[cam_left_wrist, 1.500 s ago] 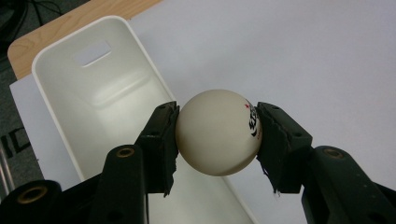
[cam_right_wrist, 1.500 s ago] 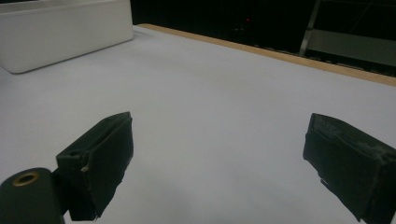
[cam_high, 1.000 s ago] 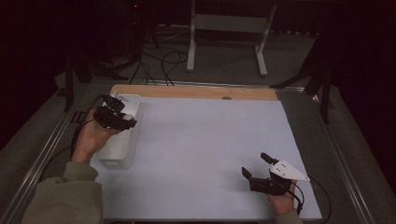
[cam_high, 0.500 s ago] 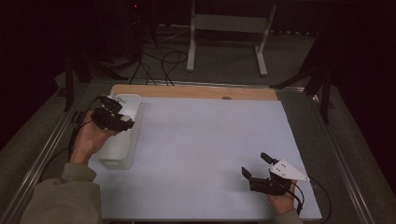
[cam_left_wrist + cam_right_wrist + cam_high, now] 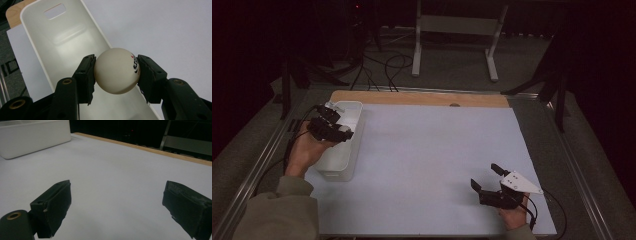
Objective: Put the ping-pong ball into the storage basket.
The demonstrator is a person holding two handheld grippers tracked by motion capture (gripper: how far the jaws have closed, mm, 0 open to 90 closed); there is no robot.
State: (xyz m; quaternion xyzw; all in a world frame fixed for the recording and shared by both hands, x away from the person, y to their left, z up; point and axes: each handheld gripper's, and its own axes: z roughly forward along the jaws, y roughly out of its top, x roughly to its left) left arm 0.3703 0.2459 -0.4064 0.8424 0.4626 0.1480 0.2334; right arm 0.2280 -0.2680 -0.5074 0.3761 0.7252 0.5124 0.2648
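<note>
White table-tennis ball point(image 5: 117, 71) with a red-and-black print is clamped between the pads of the left gripper point(image 5: 116, 75), held above the white plastic bin point(image 5: 62, 42) at the table's far left. The bin looks empty. Right gripper point(image 5: 490, 177) rests near right on the pale table sheet point(image 5: 432, 160), jaws wide apart, nothing between them. Risk: dropped from this height into a hard bin, the light ball may bounce out, or clip the right rim and roll away.

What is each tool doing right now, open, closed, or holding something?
Left tool: closed on a white ball, above the white tray.
Right tool: open, nothing between its jaws, over the white table cover.
</note>
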